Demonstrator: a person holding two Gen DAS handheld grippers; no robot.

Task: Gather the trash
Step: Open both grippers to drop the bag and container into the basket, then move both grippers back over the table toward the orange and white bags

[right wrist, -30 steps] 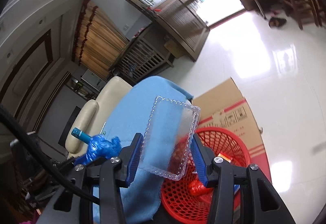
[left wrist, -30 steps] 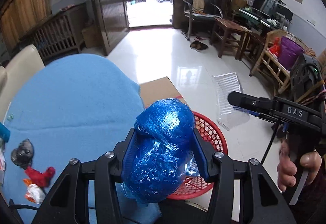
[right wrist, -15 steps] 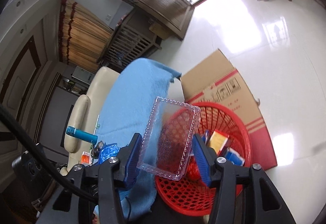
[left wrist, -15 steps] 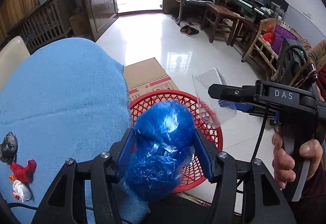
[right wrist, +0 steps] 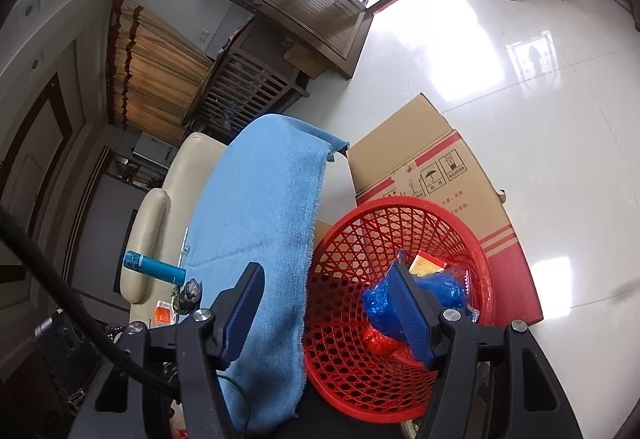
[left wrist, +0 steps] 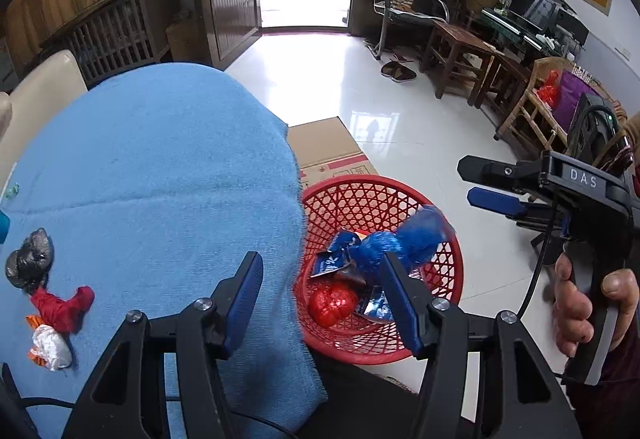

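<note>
The blue bag (left wrist: 404,243) lies in the red basket (left wrist: 440,207), blurred in the left view, perhaps not yet settled. Under it sit a red wad (left wrist: 332,305) and foil wrappers, half hidden by the fingers. The clear tray cannot be made out.

The left hand-held gripper (left wrist: 324,303) is released, nothing between its fingers. The right hand-held gripper (right wrist: 328,313), at the basket's three o'clock in the left view, has just been opening and holds nothing.

More scraps (left wrist: 48,303) lie on the blue cloth (left wrist: 160,179) at nine o'clock.

1. Black frames, blue finger pads and silver screws are seen on the left gripper (left wrist: 322,291) and right gripper (right wrist: 326,305).
2. "DAS" is printed in white on the right gripper.
3. A black cable (right wrist: 48,271) is attached.
</note>
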